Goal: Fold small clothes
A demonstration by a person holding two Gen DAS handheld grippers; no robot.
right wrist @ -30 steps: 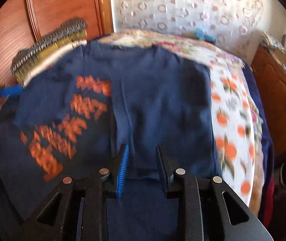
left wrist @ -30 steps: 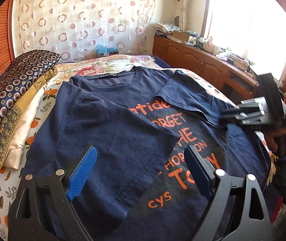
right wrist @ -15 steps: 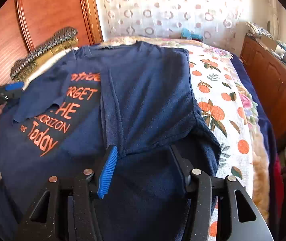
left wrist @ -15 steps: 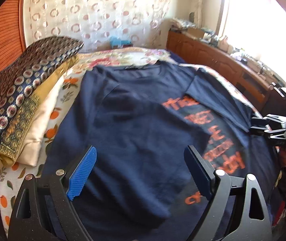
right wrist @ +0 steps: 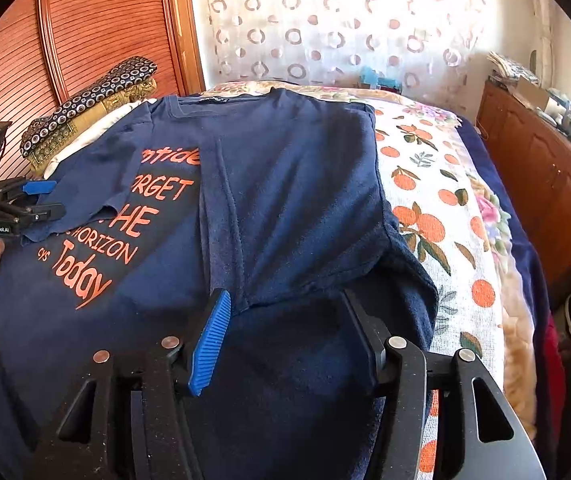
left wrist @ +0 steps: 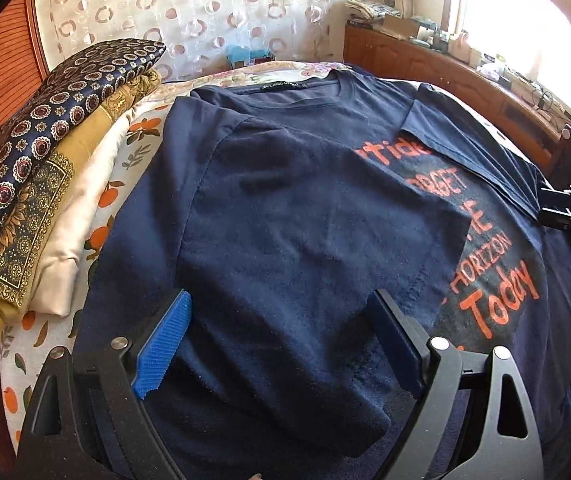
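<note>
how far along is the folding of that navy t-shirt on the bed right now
Done: both sides of the navy t-shirt are folded in over the orange print, with each sleeve lying on the front. In hand: nothing; the left gripper and right gripper are open above the cloth. Left: folding the hem up toward the collar.

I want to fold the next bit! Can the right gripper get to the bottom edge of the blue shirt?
Probably yes. The right gripper is open and hangs right over the lower part of the blue shirt, holding nothing. Nothing lies between its fingers and the cloth. The hem itself is hidden below the gripper.
</note>
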